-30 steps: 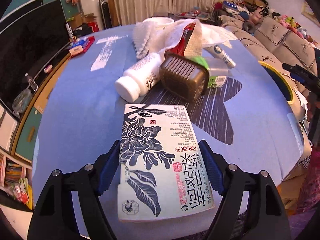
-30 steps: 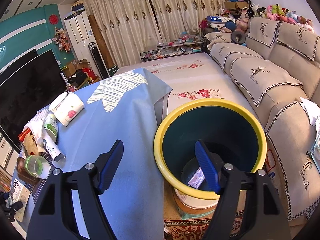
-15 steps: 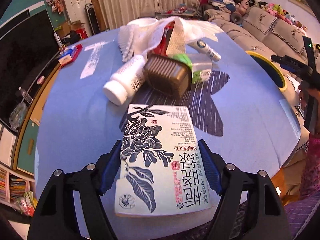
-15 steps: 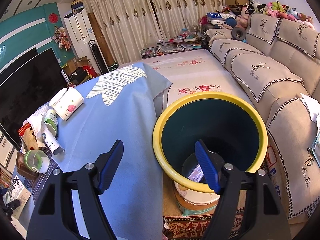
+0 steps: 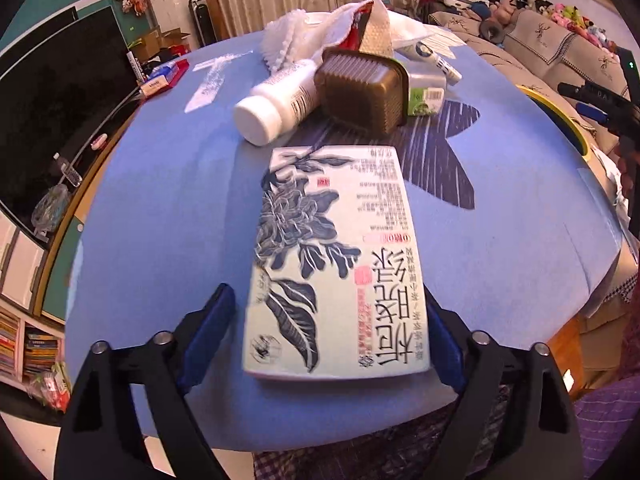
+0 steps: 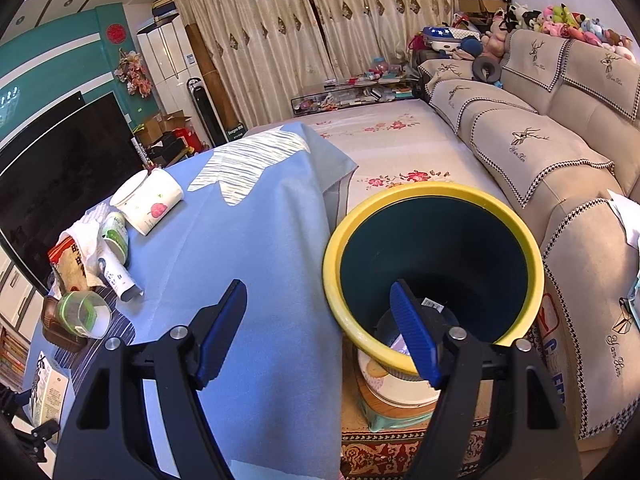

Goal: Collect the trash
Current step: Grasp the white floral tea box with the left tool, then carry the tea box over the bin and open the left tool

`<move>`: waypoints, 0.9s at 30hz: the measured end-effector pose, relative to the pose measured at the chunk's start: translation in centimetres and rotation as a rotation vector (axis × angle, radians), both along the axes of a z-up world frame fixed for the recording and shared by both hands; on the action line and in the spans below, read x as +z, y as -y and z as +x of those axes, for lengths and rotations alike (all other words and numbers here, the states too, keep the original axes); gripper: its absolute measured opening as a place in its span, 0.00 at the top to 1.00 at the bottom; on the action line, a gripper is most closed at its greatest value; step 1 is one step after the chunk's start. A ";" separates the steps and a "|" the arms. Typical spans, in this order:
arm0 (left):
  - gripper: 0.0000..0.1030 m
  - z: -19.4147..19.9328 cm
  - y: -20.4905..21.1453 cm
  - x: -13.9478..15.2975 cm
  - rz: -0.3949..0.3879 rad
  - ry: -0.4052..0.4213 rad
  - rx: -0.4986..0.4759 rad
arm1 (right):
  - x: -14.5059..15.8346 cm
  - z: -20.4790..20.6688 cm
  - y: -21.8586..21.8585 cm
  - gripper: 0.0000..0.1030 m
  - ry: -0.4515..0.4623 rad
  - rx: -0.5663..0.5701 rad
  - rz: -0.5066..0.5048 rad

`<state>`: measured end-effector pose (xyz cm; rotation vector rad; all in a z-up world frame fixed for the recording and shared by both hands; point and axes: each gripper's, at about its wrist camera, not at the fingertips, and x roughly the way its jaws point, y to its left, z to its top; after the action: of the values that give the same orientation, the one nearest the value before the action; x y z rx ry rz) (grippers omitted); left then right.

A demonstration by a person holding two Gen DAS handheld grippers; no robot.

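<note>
A pale blue-and-white flower-print carton [image 5: 336,256] lies flat on the blue tablecloth [image 5: 168,216], near its front edge. My left gripper [image 5: 326,300] straddles the carton's near end. Its jaws are opening, and a gap shows between the left pad and the carton. Behind the carton lie a white bottle [image 5: 276,104], a brown ribbed tray [image 5: 360,92], a green-lidded container [image 5: 426,96], a tube [image 5: 432,56] and a white cloth [image 5: 304,36]. My right gripper [image 6: 318,286] hangs open and empty beside the yellow-rimmed bin [image 6: 432,190], its right finger over the bin's mouth.
A paper cup [image 6: 148,200] lies on its side at the table's far end. The bin stands on a round tin [image 6: 396,388] between the table and a beige sofa [image 6: 520,148]. A black TV [image 5: 60,100] lines the left side. A little rubbish shows at the bottom of the bin.
My left gripper has sunk toward the table with the carton, and its pads have parted from the carton's sides. The right gripper has stayed over the bin.
</note>
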<state>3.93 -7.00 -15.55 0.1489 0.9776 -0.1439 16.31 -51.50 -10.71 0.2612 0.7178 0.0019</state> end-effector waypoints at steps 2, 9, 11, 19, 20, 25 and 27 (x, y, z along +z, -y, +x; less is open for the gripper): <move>0.31 -0.2 -0.3 0.1 -0.039 0.001 -0.001 | 0.0 -0.2 -0.1 0.32 0.001 0.002 0.002; 0.32 -0.8 0.1 3.4 -0.050 0.117 -0.067 | 0.4 -0.8 0.3 0.32 0.017 -0.002 0.019; 0.32 -1.0 0.6 4.7 -0.045 0.146 -0.109 | 0.5 -1.1 0.8 0.32 0.023 -0.009 0.030; 0.32 0.3 5.5 9.4 -0.042 0.198 -0.286 | 1.2 -2.4 3.1 0.32 0.055 -0.053 0.036; 0.32 0.9 6.4 9.8 -0.051 0.198 -0.305 | 1.3 -2.7 3.6 0.32 0.058 -0.066 0.029; 0.32 6.5 13.4 10.2 -0.139 0.145 -0.420 | 1.8 -4.3 6.5 0.32 0.066 -0.138 -0.004; 0.32 8.8 16.9 10.0 -0.150 0.127 -0.446 | 1.9 -5.2 8.1 0.32 0.068 -0.179 -0.013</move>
<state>12.77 -23.89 -5.52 0.2345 0.7920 -0.6087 11.14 -59.59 -8.85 0.3103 0.6244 -0.1630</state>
